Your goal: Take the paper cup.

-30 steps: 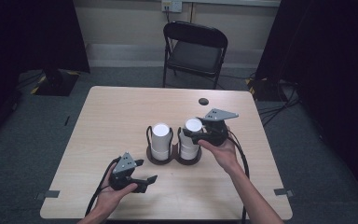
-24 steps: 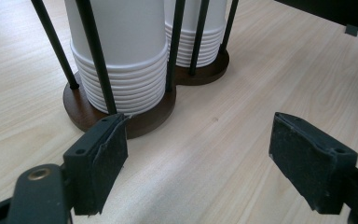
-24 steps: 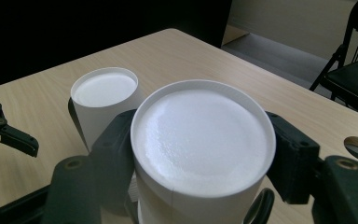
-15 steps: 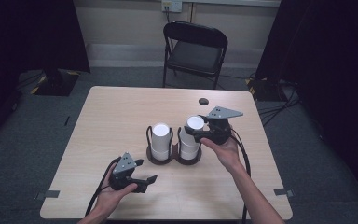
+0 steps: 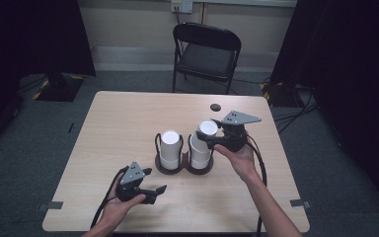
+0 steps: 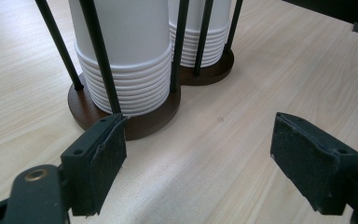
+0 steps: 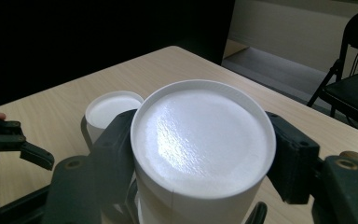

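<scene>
**White cup, caught at the top of the right stack**

The white cup [image 7: 204, 140] sits upside down, crowning the right-hand stack in the cup holder [image 5: 184, 168] at the middle of the table [image 5: 118, 123], and the right gripper [image 5: 208, 140] has its jaws pressed in on both sides of it. In the right gripper view the cup's flat, round bottom faces up, faintly pebbled and glossy under the light; its lower wall is cut off by the frame edge, so how far it sits above the stack beneath is hard to say.

Beside it stands the left stack [image 5: 170, 148], same white cups, nested rims forming tight ridges near the base. Thin black rods fence each stack, rising from a dark brown, round wooden base; their tops run out of the left gripper view.

Down near the table's front edge, the left gripper [image 5: 152, 185] rests in the hand, jaws spread wide with nothing between them, its dark pads [image 6: 107, 163] rough and a little frayed at the edge. Pale wood-grain tabletop all round.
</scene>
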A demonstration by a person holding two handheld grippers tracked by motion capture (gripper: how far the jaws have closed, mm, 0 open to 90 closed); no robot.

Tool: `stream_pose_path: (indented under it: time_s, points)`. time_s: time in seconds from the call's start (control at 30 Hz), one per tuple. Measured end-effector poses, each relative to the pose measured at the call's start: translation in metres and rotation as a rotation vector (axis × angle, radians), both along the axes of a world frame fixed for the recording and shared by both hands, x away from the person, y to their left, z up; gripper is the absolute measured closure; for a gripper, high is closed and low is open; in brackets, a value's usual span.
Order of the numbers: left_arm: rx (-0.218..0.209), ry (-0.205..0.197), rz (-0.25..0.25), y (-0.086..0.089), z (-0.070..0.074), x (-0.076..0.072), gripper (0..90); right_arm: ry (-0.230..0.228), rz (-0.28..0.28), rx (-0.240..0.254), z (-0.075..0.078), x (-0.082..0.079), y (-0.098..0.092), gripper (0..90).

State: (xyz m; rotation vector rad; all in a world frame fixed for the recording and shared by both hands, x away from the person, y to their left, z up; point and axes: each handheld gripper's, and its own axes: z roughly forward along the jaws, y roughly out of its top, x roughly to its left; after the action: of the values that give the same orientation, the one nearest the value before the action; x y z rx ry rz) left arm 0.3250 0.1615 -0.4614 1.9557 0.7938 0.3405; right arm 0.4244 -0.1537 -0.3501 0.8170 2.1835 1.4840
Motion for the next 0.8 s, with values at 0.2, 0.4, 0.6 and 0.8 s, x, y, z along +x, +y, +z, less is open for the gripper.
stream_pose_path:
  time_s: [0.2,0.4,0.6,0.8]
  points:
    - [-0.008,-0.001,0.009,0.0,0.0,0.001,18.9,-0.009,0.001,0.019,0.006,-0.002,-0.004,34.0]
    - [-0.028,0.004,0.01,0.002,0.0,0.002,19.8,-0.021,0.005,0.03,0.01,-0.004,-0.004,34.1]
    - [-0.039,-0.029,0.009,0.002,0.002,0.001,22.1,-0.007,0.007,0.054,0.012,-0.005,-0.007,34.1]
    - [-0.066,-0.032,0.018,0.004,0.003,0.001,22.9,0.004,0.018,0.092,0.017,-0.01,-0.01,34.2]
